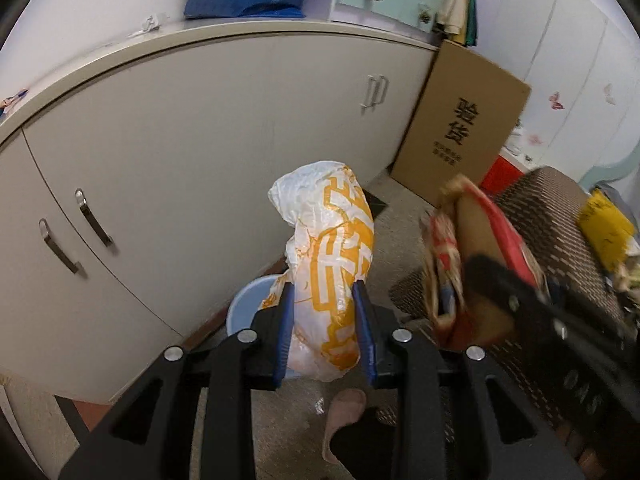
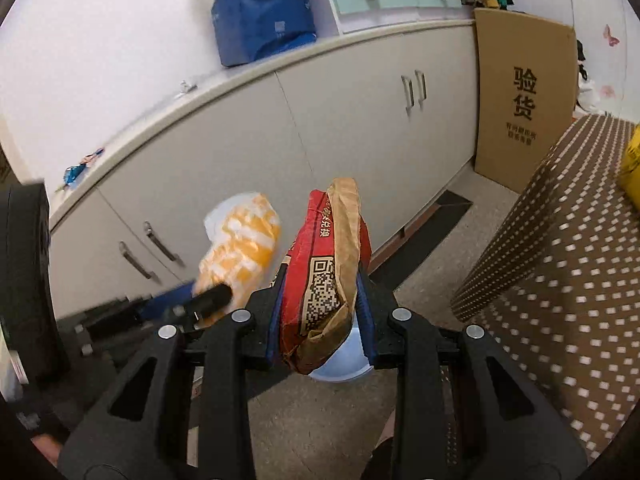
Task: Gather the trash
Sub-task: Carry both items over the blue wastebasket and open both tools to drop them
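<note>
My left gripper (image 1: 325, 292) is shut on a crumpled white and orange plastic bag (image 1: 330, 248), held above the floor. A pale blue bin (image 1: 250, 308) stands on the floor just below and behind it, against the cabinet. My right gripper (image 2: 322, 280) is shut on a red and brown paper package with a QR code (image 2: 328, 276), held over the same blue bin (image 2: 340, 364). The right gripper and its package (image 1: 476, 256) show blurred at the right of the left wrist view. The orange bag (image 2: 240, 252) shows at the left of the right wrist view.
A long white cabinet (image 1: 192, 140) runs behind the bin. A flat cardboard box (image 1: 464, 128) leans at its far end. A brown dotted seat (image 2: 560, 280) with a yellow bag (image 1: 604, 228) on it stands at the right. A pink slipper (image 1: 342, 416) lies on the floor.
</note>
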Action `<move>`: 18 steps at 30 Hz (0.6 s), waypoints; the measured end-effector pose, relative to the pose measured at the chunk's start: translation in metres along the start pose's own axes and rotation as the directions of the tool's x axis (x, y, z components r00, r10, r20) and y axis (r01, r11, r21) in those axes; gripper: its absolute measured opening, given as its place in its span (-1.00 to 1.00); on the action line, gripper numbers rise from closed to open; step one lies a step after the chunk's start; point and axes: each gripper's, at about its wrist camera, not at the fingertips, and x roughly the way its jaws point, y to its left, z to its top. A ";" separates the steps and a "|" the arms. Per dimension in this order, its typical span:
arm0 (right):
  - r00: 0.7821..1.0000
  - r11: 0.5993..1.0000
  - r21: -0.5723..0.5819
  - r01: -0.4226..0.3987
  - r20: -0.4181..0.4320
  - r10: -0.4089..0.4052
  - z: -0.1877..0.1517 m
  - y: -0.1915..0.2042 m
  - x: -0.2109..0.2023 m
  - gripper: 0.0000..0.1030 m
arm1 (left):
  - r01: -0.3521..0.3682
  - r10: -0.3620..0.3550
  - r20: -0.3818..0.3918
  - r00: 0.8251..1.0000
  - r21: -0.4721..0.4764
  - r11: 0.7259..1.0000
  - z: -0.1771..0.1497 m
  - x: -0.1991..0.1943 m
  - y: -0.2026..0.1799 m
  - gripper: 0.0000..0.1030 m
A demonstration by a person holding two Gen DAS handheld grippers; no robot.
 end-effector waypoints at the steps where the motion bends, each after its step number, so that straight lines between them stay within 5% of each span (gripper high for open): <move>1: 1.000 1.000 0.003 0.008 -0.002 -0.008 -0.001 -0.004 0.007 -0.40 | 0.003 -0.003 -0.001 1.000 -0.004 1.000 0.006 0.008 0.004 -0.29; 2: 1.000 1.000 0.009 0.012 -0.006 -0.012 0.000 -0.007 0.011 -0.40 | 0.005 -0.006 -0.003 1.000 -0.011 1.000 0.006 0.014 0.011 -0.11; 3: 1.000 1.000 0.021 0.014 -0.013 -0.014 0.000 -0.009 0.017 -0.40 | -0.014 0.013 -0.024 1.000 -0.025 1.000 0.010 0.028 0.016 0.26; 4: 1.000 0.999 0.039 0.018 -0.021 -0.018 -0.002 -0.015 0.024 -0.39 | -0.033 0.032 -0.037 0.999 -0.039 0.999 0.012 0.037 0.022 0.33; 18: 0.996 0.998 0.064 0.021 -0.090 -0.015 -0.009 -0.011 0.070 -0.36 | -0.020 0.008 -0.105 0.994 -0.113 0.993 -0.007 0.068 0.039 0.35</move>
